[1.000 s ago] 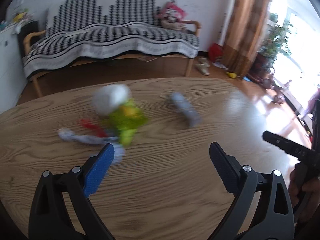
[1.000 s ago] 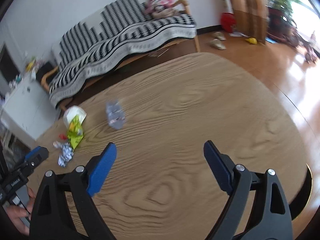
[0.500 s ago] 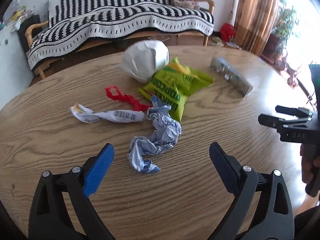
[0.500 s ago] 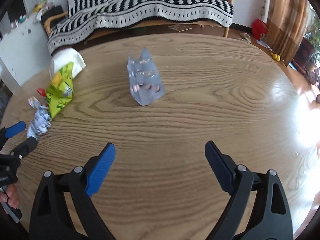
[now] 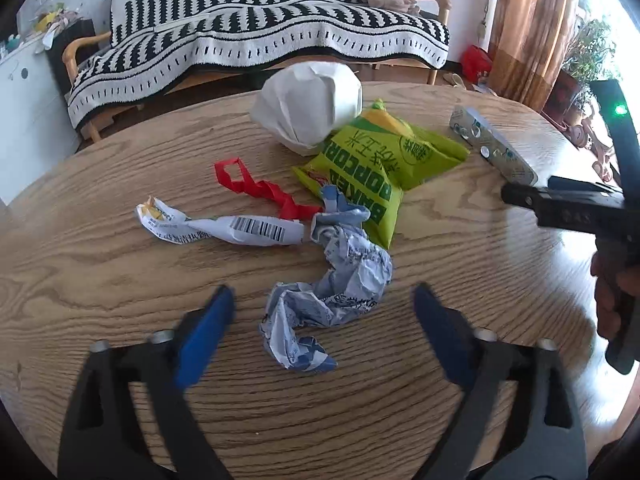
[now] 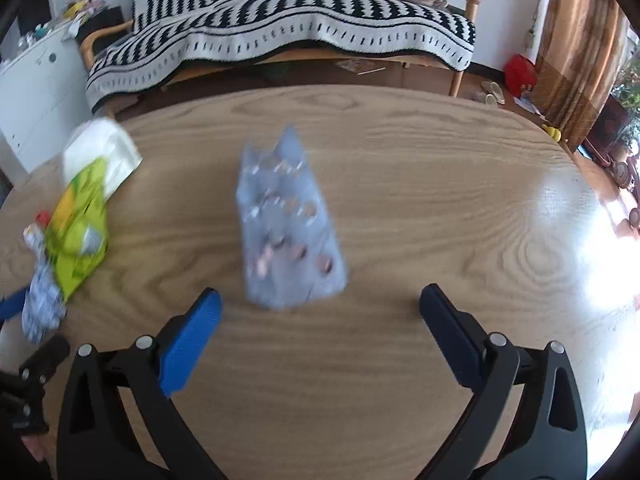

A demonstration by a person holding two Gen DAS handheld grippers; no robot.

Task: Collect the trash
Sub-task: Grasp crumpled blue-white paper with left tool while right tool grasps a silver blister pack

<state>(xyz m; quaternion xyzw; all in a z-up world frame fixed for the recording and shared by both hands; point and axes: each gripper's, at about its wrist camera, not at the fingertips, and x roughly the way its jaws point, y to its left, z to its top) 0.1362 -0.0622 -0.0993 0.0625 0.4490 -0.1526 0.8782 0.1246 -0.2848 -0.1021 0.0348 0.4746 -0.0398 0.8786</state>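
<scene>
While left tongs (image 5: 322, 324) were closing: crumpled blue-white wrapper (image 5: 334, 292) sat between the pads on the counter (image 5: 100, 272), untouched.
Right tongs (image 6: 320, 312): wide open, empty, just short of the blister pack (image 6: 286, 220).
Risk left: springy wrapper could squirt out of the pinch.
Risk right: flat pack might skid.

Bare table (image 6: 400, 184) right of blister pack (image 6: 286, 224); litter left

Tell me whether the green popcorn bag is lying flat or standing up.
Lying flat: the green popcorn bag rests printed face up on the table, partly under the white wad.
</scene>
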